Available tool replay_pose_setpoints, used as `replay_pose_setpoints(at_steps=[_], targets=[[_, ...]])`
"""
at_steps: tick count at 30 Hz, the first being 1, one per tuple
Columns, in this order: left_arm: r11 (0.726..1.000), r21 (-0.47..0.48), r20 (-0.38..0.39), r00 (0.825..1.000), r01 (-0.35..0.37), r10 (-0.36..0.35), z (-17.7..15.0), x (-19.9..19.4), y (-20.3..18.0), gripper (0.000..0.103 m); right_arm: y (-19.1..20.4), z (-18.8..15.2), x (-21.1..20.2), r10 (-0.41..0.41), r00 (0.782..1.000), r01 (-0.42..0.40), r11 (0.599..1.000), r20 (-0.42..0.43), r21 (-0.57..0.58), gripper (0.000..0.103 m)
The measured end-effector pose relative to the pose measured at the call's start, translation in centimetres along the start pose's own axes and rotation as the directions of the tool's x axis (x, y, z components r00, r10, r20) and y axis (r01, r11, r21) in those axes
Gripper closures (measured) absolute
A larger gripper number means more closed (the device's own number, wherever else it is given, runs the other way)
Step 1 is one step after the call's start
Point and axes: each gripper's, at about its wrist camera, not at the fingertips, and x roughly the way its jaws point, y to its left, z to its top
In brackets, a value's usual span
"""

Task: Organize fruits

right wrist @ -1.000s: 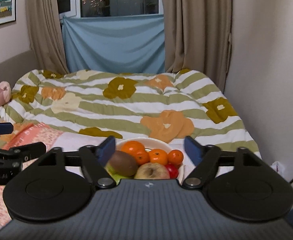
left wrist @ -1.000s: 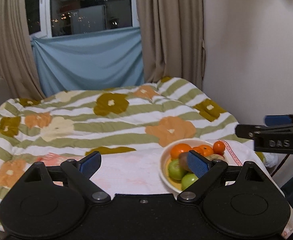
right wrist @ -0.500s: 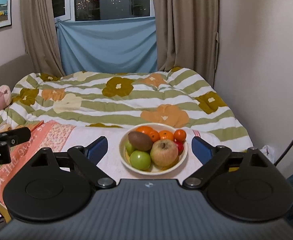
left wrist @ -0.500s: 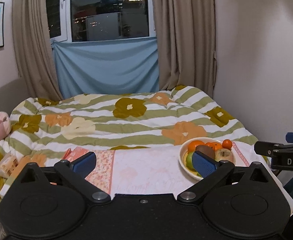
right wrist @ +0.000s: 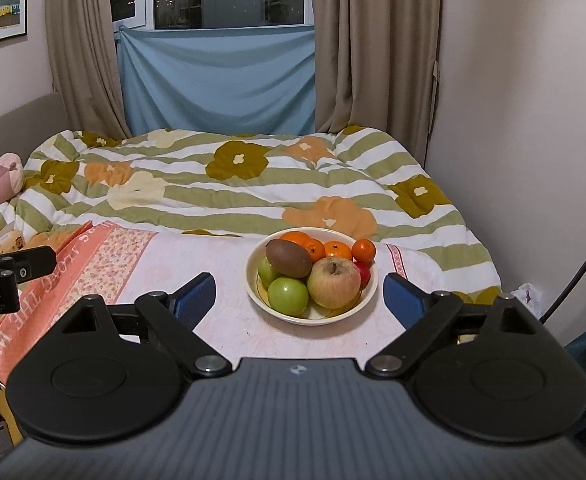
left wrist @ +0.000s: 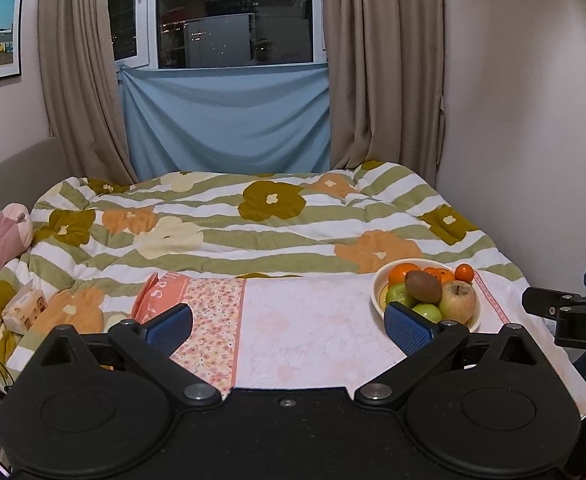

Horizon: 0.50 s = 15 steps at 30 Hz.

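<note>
A cream bowl (right wrist: 313, 314) of fruit stands on a cloth-covered table (right wrist: 233, 320). It holds a brown kiwi (right wrist: 288, 258), a yellowish apple (right wrist: 334, 283), green apples (right wrist: 288, 295), several oranges (right wrist: 335, 250) and something red (right wrist: 364, 274). My right gripper (right wrist: 299, 298) is open and empty, just in front of the bowl. In the left wrist view the bowl (left wrist: 381, 294) sits at the right. My left gripper (left wrist: 289, 326) is open and empty over the table's middle.
The table has a white cloth with a pink floral strip (left wrist: 209, 320) at its left. A bed with a flowered quilt (left wrist: 253, 220) lies behind. A wall is at the right, a tissue pack (left wrist: 23, 310) at the left.
Both grippers have pulled back and risen from the bowl. The whole bowl and more of the table now show. Both stay open.
</note>
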Motion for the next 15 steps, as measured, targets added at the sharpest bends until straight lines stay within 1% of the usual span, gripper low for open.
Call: replay_pose_setpoints(at_steps=[15], targets=[[1.0, 0.002, -0.002, 1.0, 0.015, -0.015, -0.15, 0.08, 0.01, 0.0, 0.35, 0.06, 0.14, 0.002, 1.0, -0.002, 1.0, -0.005, -0.002, 0.0]])
